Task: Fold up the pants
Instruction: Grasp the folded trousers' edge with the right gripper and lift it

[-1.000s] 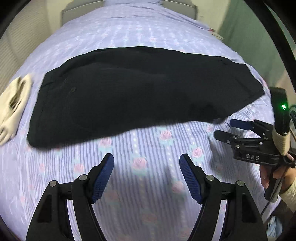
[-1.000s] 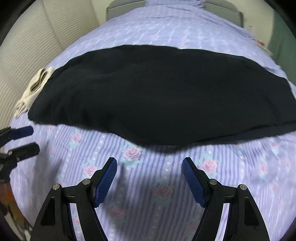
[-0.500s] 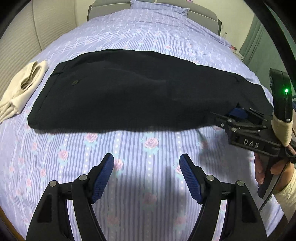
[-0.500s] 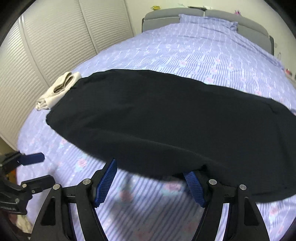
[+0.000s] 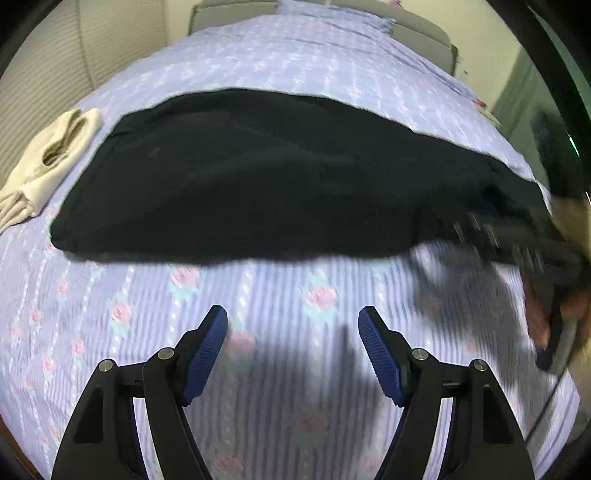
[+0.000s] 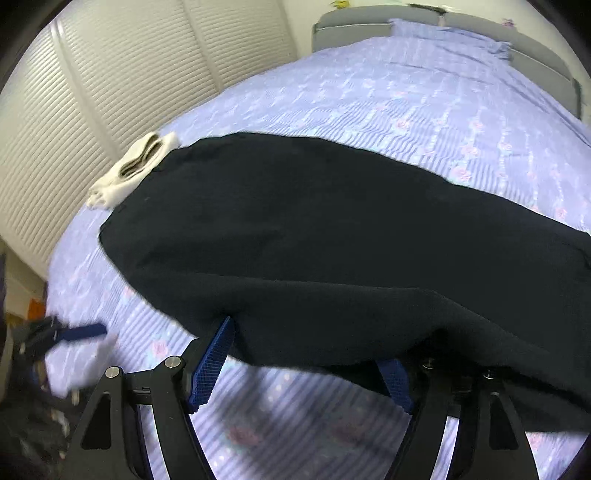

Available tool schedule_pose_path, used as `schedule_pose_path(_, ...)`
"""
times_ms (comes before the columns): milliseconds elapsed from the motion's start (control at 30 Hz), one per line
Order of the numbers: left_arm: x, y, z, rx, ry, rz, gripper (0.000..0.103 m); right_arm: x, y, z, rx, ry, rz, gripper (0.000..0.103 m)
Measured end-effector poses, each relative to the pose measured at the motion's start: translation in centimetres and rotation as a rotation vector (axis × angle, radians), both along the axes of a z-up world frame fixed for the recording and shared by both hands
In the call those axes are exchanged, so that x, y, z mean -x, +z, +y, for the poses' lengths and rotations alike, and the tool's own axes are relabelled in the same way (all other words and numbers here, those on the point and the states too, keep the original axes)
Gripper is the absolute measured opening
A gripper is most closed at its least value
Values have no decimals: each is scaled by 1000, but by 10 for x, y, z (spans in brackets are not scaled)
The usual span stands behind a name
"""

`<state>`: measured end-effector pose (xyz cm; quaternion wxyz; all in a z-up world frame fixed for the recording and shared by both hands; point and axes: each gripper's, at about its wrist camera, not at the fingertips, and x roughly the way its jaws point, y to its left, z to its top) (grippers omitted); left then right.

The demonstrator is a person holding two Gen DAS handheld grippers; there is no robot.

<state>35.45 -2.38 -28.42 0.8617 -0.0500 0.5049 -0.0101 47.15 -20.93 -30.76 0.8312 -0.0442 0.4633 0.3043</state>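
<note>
On the bed (image 5: pixel 295 66), through my left wrist view, the black pants (image 5: pixel 258 177) lie flat, legs stacked; my left gripper (image 5: pixel 293 350) hovers short of them, fingers wide and empty. In my right wrist view, the right gripper (image 6: pixel 303 365) straddles the near hem, fingers apart, not yet clamped. I judge the fabric soft, limp, light; grip hem edges.

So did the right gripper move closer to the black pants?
Yes. The right gripper went forward to the pants; their near edge now drapes over its open fingers, and the bed's headboard shows.
</note>
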Motion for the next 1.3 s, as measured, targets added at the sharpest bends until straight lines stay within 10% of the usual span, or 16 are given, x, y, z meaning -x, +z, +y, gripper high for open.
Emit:
schedule_pose_path(600, -93, 2, 31, -20, 80, 24, 75, 35, -14, 76, 42, 347, 8, 47)
schedule_pose_path(900, -82, 8, 38, -67, 48, 30, 74, 35, -1, 42, -253, 125, 189, 48)
schedule_pose_path(1100, -70, 12, 38, -118, 47, 27, 74, 32, -8, 49, -254, 25, 168, 47)
schedule_pose_path(1300, -45, 39, 61, -203, 72, -31, 75, 43, -14, 68, -219, 48, 221, 18)
